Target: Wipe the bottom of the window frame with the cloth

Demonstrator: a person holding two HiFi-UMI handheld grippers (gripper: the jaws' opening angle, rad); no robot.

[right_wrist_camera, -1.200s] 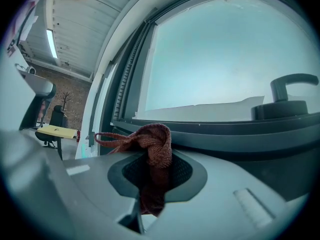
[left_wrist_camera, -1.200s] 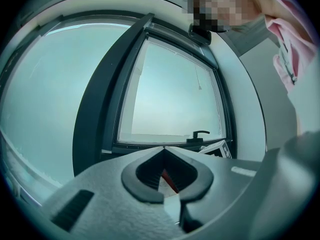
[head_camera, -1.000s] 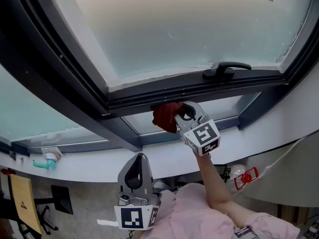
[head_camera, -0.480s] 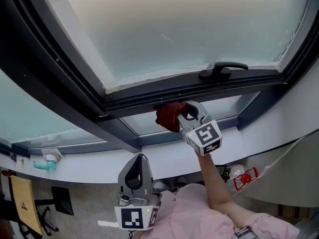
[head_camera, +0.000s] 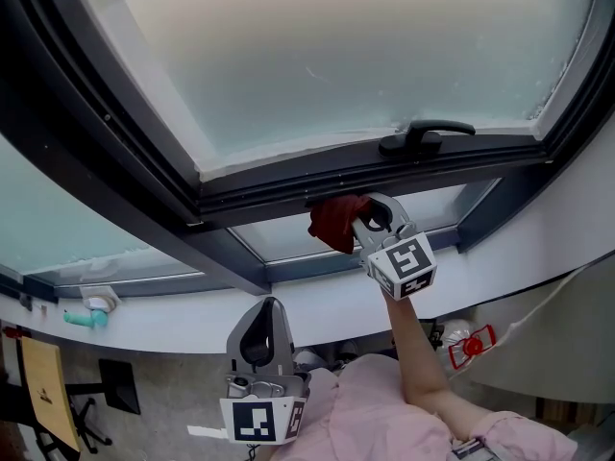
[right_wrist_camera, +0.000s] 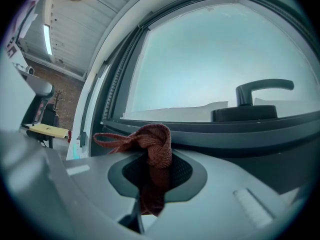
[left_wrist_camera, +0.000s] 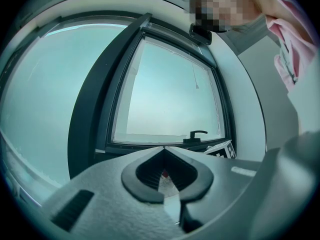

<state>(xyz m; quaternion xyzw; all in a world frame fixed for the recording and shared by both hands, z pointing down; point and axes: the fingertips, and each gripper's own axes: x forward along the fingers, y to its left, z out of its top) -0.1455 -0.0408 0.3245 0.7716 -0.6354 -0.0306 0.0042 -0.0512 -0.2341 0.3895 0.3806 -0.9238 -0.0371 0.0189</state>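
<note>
Where you look for the cloth (head_camera: 336, 221), you find one red knitted piece, bunched against the underside of the window frame's bottom rail (head_camera: 288, 192), left of the one black handle (head_camera: 423, 137).

Two grippers are in view. Your right hand-held gripper (head_camera: 368, 221) is raised to the rail with its jaws closed on the cloth. In the right gripper view, the cloth (right_wrist_camera: 152, 149) runs down between the jaws of the hand-held gripper (right_wrist_camera: 155, 159), and a loose loop hangs out to the left. The rail and the handle (right_wrist_camera: 260, 101) lie just beyond it.

Your left hand-held gripper (head_camera: 269, 305) is held low, near your pink sleeve (head_camera: 384, 411), well apart from the frame. In the left gripper view, its jaws (left_wrist_camera: 163, 150) meet at the tips with nothing between them.

On the white sill (head_camera: 192, 320) to the far left lies one teal object (head_camera: 85, 317), well clear of the cloth. One red item (head_camera: 471, 344) sits below the sill at the right. Nothing stands between the cloth and the rail.
</note>
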